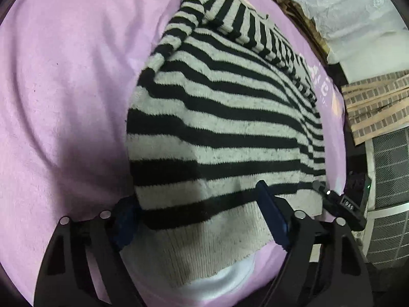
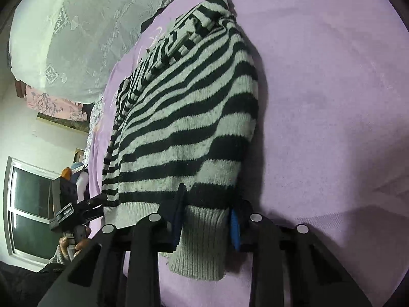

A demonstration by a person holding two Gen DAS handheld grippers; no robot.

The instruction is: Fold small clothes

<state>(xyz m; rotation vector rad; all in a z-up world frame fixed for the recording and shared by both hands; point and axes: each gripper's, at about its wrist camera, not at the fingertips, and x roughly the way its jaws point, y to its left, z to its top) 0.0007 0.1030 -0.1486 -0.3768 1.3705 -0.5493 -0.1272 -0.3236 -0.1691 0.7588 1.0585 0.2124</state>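
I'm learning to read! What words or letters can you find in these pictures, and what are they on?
"UAS", roughly: small white letters on a label on the right gripper, seen from the left wrist; the first character is unclear.
A white label on the left gripper, seen from the right wrist: too small and blurred to read.
Striped sweater, purple sheet: no readable words.

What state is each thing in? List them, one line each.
striped sweater: lying on the sheet, sleeve folded across its far end, ribbed hem at the grippers.
left gripper: jaws wide, hem corner between the pads, grip not clear.
right gripper: pads pressed on the other hem corner.
purple sheet: spread under the sweater, fairly smooth.
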